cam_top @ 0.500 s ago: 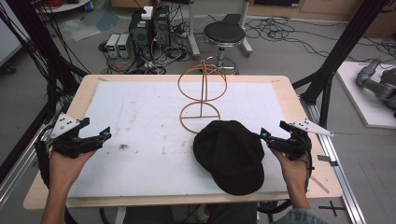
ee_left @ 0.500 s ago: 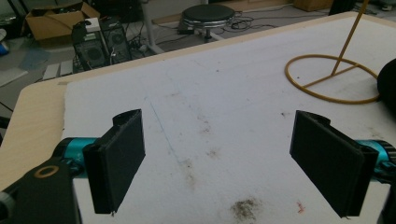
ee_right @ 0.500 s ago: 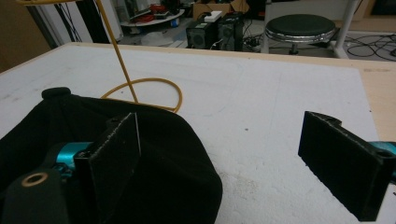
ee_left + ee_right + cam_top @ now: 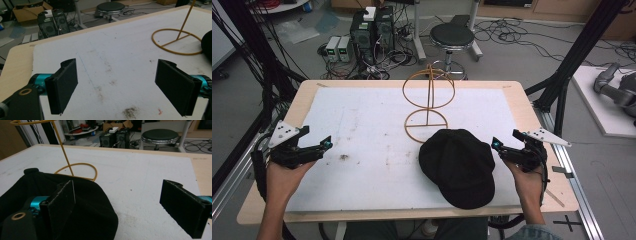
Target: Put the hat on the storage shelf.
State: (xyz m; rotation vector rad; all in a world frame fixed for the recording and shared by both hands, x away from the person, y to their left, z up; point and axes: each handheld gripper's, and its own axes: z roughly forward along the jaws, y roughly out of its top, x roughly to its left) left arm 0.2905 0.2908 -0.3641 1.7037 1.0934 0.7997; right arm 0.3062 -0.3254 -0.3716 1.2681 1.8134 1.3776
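Cap of black cloth lies flat on the white sheet that covers the tabletop, toward the near right side, its far edge touching or just overlapping the base ring of the yellow wire stand. The stand is upright behind the cap, near the middle of the tabletop.

The right gripper sits just beside the cap's right edge, pointing toward it. In the right gripper view its jaws stand wide apart, gripping nothing; the left one of that view is in front of the cap's cloth, the other over bare sheet.

The left gripper rests well apart from the cap at the left side of the sheet, beside a small brown stain. Its jaws are also wide open and empty.
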